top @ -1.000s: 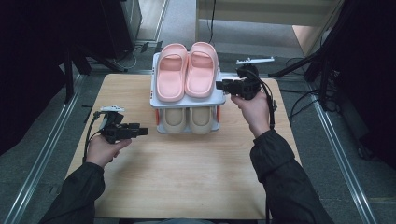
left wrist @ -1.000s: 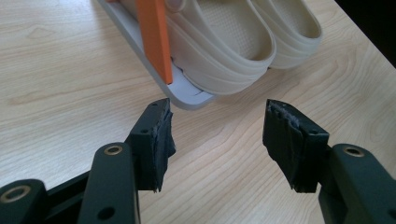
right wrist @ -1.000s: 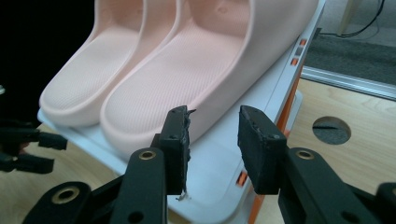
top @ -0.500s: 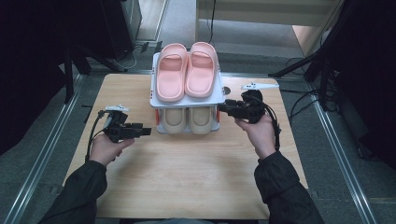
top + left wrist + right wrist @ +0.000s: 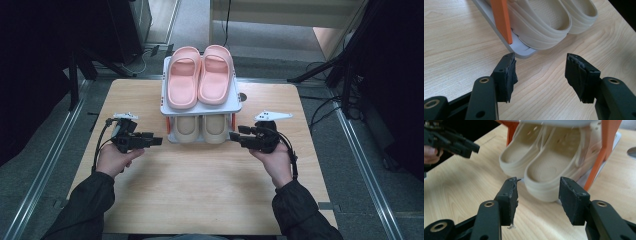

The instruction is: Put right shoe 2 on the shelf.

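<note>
1. The beige clogs [image 5: 541,167] sit side by side on the lower tier of the two-tier shoe rack [image 5: 235,106], under the pink slippers [image 5: 200,75].
2. The right gripper [image 5: 235,134], at the rack's right front corner, has just been opening its jaws; nothing lies between them.
3. The left gripper [image 5: 156,141], at the left front corner, is spread and empty.
4. The clogs look like light, springy foam, probably somewhat slick; the heel rim offers the best pinch.

Left claw [image 5: 156,141] gapes, level; right claw [image 5: 234,133] has just been opening, empty.
</note>
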A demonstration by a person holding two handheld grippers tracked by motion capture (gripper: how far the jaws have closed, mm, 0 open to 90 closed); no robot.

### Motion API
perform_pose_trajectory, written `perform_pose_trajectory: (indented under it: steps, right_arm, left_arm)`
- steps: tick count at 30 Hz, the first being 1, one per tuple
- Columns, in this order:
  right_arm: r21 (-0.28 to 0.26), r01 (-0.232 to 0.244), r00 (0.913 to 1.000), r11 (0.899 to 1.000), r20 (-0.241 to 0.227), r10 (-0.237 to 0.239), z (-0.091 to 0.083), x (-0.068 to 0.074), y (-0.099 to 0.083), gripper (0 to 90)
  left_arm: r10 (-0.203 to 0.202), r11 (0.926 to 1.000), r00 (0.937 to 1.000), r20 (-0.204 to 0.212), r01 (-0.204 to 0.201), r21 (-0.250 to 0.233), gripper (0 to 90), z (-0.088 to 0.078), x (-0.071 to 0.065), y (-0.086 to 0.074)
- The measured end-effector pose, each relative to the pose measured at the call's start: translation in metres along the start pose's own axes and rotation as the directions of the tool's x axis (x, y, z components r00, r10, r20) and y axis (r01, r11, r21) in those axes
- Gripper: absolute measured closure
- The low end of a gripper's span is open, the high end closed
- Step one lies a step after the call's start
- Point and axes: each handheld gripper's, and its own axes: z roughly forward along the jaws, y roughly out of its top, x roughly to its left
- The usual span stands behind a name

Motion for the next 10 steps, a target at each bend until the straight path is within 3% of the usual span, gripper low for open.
perform_pose_trajectory:
  steps: [3, 7, 10]
  right_arm:
    - [0.014, 0.002, 0.9997, 1.000, -0.024, -0.002, 0.002, 0.001, -0.015, 51.6]
    - [0.093, 0.020, 0.9996, 0.995, -0.020, -0.018, 0.009, -0.002, -0.034, 47.8]
    - [0.056, 0.007, 0.9992, 0.998, -0.040, -0.005, 0.011, -0.004, -0.034, 37.2]
  left_arm:
    - [0.013, 0.9999, 0.9999, 0.005, -0.013, 0.006, 41.7, 0.002, -0.001, 0.000]
    - [0.015, 0.9999, 0.9998, 0.009, -0.015, 0.002, 39.7, 0.004, -0.001, 0.000]
    - [0.003, 1.0000, 0.9999, 0.014, -0.003, 0.008, 36.7, 0.009, -0.002, 0.000]
